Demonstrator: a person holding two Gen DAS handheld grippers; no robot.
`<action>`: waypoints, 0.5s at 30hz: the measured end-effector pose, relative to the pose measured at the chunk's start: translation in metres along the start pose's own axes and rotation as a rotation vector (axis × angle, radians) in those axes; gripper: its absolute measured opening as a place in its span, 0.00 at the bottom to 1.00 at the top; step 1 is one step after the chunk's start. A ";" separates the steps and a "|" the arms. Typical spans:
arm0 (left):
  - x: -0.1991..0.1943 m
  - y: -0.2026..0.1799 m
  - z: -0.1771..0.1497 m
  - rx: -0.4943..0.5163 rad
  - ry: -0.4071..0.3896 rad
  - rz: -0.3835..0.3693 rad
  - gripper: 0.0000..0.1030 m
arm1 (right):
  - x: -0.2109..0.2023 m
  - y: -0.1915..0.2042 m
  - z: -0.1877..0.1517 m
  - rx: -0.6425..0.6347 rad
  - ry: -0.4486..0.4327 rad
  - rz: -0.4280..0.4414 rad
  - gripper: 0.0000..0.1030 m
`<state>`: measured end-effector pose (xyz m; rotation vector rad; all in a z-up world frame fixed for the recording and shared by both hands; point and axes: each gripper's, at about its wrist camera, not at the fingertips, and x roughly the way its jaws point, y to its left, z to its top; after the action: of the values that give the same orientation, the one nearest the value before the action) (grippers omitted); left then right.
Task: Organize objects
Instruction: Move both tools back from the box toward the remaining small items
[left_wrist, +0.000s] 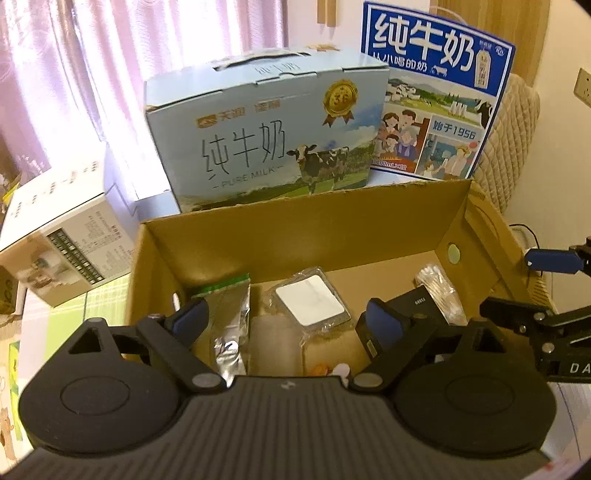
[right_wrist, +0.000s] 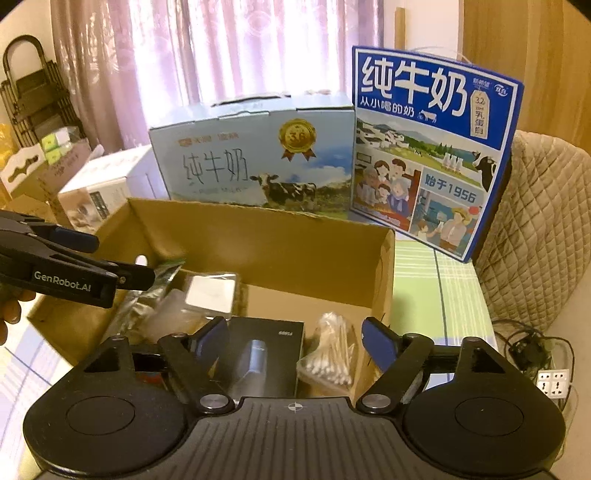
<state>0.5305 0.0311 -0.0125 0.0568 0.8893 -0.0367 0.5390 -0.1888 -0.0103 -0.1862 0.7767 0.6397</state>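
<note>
Both grippers, left (left_wrist: 286, 323) and right (right_wrist: 295, 341), hover spread wide with nothing held over the open brown cardboard box (left_wrist: 295, 236), where a silver foil pouch (left_wrist: 229, 321), black rectangular box (right_wrist: 258, 362) and clear bag of cotton swabs (right_wrist: 330, 354) sit inside.

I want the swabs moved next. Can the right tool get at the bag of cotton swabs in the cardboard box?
Probably yes. The right tool is open just above the bag of cotton swabs, the cardboard box has no lid, and nothing covers the bag.
</note>
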 end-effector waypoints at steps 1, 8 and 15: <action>-0.005 0.000 -0.001 -0.003 -0.002 0.001 0.88 | -0.004 0.001 -0.001 0.003 -0.004 0.001 0.75; -0.040 0.002 -0.015 -0.033 -0.015 -0.002 0.89 | -0.032 0.008 -0.007 0.029 -0.034 0.019 0.77; -0.072 0.000 -0.032 -0.056 -0.028 -0.006 0.89 | -0.058 0.016 -0.015 0.051 -0.062 0.040 0.79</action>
<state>0.4607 0.0337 0.0234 0.0020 0.8622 -0.0180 0.4890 -0.2087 0.0215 -0.1040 0.7379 0.6599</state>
